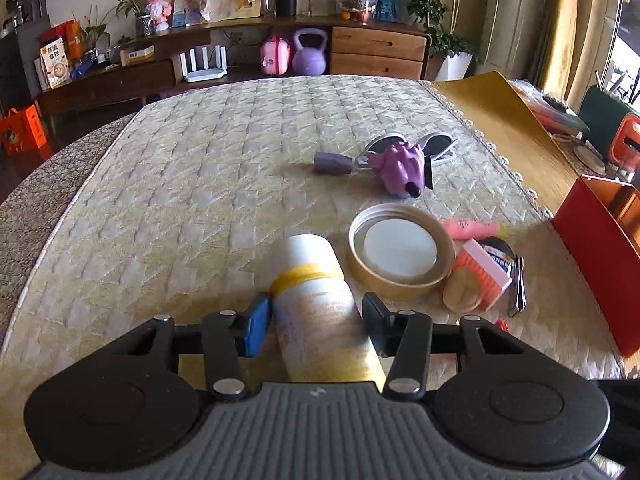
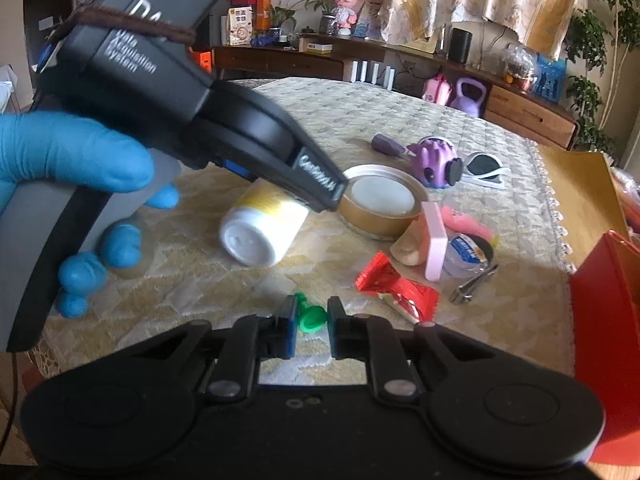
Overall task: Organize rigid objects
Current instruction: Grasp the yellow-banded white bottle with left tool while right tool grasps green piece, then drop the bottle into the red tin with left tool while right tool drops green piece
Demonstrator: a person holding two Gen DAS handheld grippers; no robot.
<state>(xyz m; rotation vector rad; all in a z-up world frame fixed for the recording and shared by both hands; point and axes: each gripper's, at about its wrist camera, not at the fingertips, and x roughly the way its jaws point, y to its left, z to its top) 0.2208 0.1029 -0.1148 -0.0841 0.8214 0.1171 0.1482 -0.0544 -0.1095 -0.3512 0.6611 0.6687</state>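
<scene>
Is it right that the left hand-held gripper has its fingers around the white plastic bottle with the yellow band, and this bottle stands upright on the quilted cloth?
Not quite: the white plastic bottle with the yellow band lies on its side on the quilted cloth, not upright, as the right wrist view shows. The left hand-held gripper does have its fingers around it.
</scene>
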